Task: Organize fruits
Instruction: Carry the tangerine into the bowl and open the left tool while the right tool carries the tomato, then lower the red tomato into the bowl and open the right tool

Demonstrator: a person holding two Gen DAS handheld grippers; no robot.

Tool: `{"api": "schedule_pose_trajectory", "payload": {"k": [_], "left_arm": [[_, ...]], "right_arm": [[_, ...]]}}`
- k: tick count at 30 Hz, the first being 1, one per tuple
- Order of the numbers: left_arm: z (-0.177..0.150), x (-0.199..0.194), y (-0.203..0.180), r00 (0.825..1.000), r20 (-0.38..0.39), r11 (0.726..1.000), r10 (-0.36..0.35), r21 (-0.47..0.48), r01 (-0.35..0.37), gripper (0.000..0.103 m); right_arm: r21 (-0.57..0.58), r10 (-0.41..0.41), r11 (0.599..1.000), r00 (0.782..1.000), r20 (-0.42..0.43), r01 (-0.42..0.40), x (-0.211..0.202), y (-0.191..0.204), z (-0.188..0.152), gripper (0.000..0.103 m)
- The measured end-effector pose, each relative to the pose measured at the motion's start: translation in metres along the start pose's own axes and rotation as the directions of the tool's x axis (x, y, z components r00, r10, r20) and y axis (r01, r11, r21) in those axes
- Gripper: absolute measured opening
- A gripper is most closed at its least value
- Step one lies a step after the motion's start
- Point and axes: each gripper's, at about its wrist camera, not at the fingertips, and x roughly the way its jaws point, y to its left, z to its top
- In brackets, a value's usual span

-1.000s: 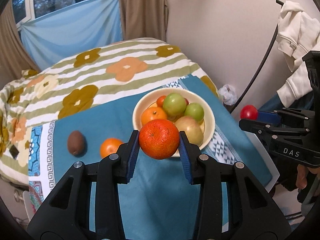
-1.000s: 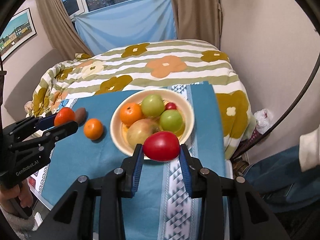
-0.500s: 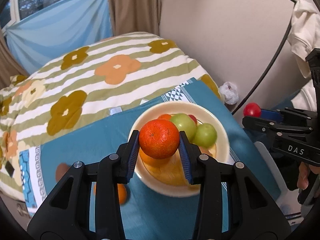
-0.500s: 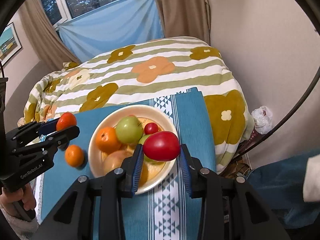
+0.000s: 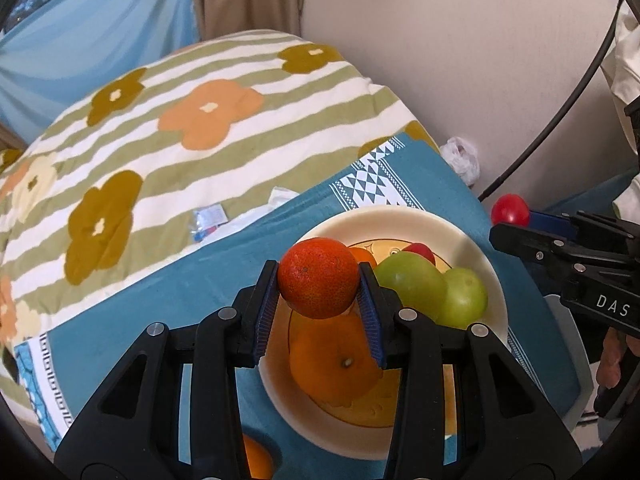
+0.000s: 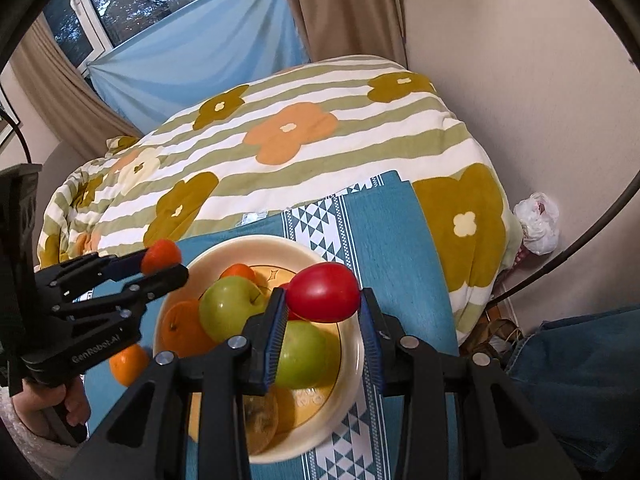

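My left gripper (image 5: 319, 304) is shut on an orange mandarin (image 5: 319, 283) and holds it above the left side of the cream bowl (image 5: 404, 220). My right gripper (image 6: 322, 314) is shut on a red tomato (image 6: 322, 292) above the right side of the same bowl (image 6: 260, 245). The bowl holds two green apples (image 5: 412, 285) (image 6: 230, 306), an orange (image 5: 334, 360) and a small red fruit (image 5: 420, 251). Each gripper shows in the other's view: the left one (image 6: 160, 262) and the right one (image 5: 510, 216).
The bowl sits on a teal cloth (image 6: 392, 240) over a flowered striped blanket (image 6: 288, 136). A loose orange (image 6: 128, 362) lies on the cloth left of the bowl. A wall (image 6: 520, 60) and a white plastic bag (image 6: 538, 222) are to the right.
Both grippers have moved forward and down over the bowl, each still holding its fruit. The bowl now fills more of both views; the brown fruit has left view.
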Motion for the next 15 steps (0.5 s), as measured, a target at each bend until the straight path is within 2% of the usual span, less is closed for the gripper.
{"api": "schedule_pose_trajectory", "payload": {"k": [3, 5, 6, 7, 9, 15], "left_arm": [[0.000, 0.000, 0.000, 1.000, 0.002, 1.000, -0.006, 0.004, 0.006, 0.045], [0.000, -0.001, 0.001, 1.000, 0.006, 1.000, 0.010, 0.010, -0.010, 0.071], [0.000, -0.004, 0.001, 1.000, 0.016, 1.000, 0.020, 0.008, -0.020, 0.098], [0.000, -0.007, 0.003, 0.999, 0.034, 1.000, 0.024, 0.000, -0.024, 0.103], [-0.001, -0.015, 0.008, 0.998, 0.059, 1.000, 0.012, -0.016, -0.011, 0.103], [-0.006, -0.026, 0.020, 0.998, 0.060, 0.998, 0.034, -0.057, -0.030, 0.103]], "right_arm": [[0.009, 0.000, 1.000, 1.000, 0.000, 0.000, 0.004, -0.001, 0.003, 0.033], [0.012, 0.000, 1.000, 1.000, 0.000, 0.000, 0.005, -0.002, 0.005, 0.033], [0.011, 0.000, 1.000, 1.000, 0.000, 0.000, 0.005, -0.002, 0.005, 0.033], [0.010, 0.000, 1.000, 1.000, 0.000, 0.000, 0.005, -0.002, 0.006, 0.033], [0.009, 0.002, 1.000, 1.000, 0.001, -0.002, 0.005, -0.002, 0.007, 0.033], [-0.017, 0.023, 1.000, 1.000, 0.004, -0.023, 0.008, 0.005, 0.018, 0.033]]}}
